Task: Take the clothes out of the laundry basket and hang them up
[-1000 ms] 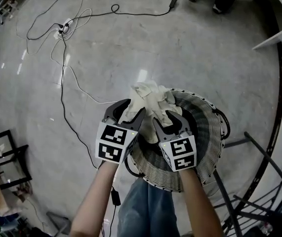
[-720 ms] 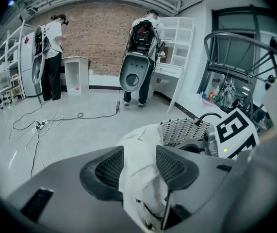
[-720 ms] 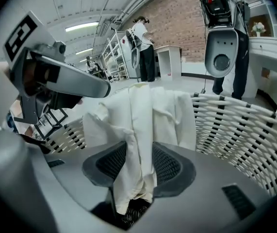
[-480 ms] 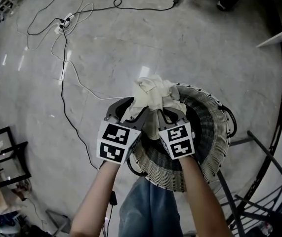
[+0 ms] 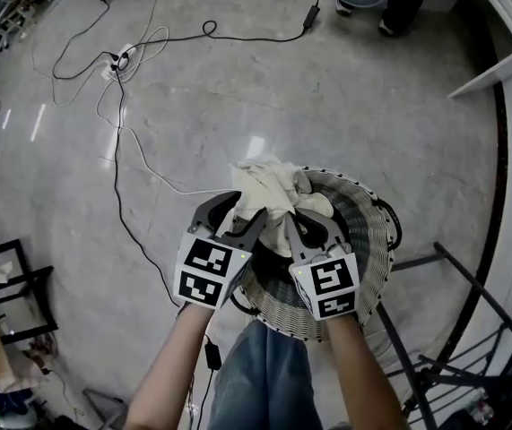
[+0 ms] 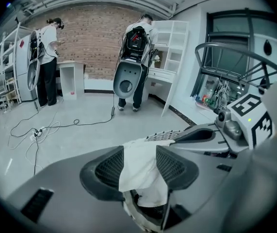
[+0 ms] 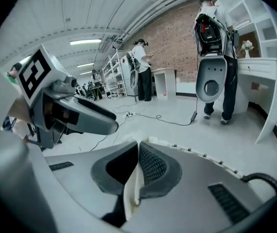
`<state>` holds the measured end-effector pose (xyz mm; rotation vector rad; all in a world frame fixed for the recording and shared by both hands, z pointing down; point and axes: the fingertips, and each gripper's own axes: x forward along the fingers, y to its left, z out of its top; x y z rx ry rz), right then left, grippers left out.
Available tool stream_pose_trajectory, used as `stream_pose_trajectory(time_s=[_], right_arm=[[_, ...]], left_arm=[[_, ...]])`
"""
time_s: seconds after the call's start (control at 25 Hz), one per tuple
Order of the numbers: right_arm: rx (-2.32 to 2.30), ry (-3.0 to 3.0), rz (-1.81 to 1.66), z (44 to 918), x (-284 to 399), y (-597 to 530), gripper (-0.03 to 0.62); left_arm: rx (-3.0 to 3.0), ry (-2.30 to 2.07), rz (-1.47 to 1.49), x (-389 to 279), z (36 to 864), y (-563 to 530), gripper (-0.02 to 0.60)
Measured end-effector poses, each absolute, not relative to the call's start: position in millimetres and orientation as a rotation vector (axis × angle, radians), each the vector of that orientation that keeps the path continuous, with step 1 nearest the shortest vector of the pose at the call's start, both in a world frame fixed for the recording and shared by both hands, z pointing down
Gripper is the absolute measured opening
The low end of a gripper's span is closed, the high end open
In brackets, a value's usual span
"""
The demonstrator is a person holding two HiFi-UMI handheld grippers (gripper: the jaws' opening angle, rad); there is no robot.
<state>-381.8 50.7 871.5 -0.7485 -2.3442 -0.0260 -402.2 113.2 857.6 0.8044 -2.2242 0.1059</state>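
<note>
Since a second ago the right gripper (image 5: pixel 305 227) has gone from jaws spread round the cream cloth (image 5: pixel 269 186) to jaws closed on it. The left gripper (image 5: pixel 236 213) is as wide as before.

Head view: the cloth is bunched above the wicker laundry basket (image 5: pixel 368 240), at the basket's 10 o'clock rim, just below frame centre. Both grippers reach into it from 6 o'clock. Cables (image 5: pixel 117 133) trail over the floor toward 11 o'clock, and a dark metal rack (image 5: pixel 453 330) stands at 4 o'clock.

Right gripper view: the jaws of the right gripper (image 7: pixel 137 164) are together, with a thin fold of cloth (image 7: pixel 133 188) pinched between the pads. The head view cannot show this pinch.

Left gripper view: the jaws of the left gripper (image 6: pixel 139 159) stand wide apart. The cloth (image 6: pixel 140 174) hangs in the gap and is not clamped.

Only the gripper views show two standing persons, one by the brick wall (image 6: pixel 46 57) and one with a grey seat-shaped part (image 6: pixel 126 81). The head view catches only feet at 12 o'clock.
</note>
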Motion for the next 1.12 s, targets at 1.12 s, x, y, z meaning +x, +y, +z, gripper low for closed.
stream_pose_trajectory(time_s=[1.12], right_arm=[[-0.539,-2.78,-0.025,409,-340,-38,0.009]], left_arm=[[1.068,-2.317,0.009,-323,538,45,0.216]])
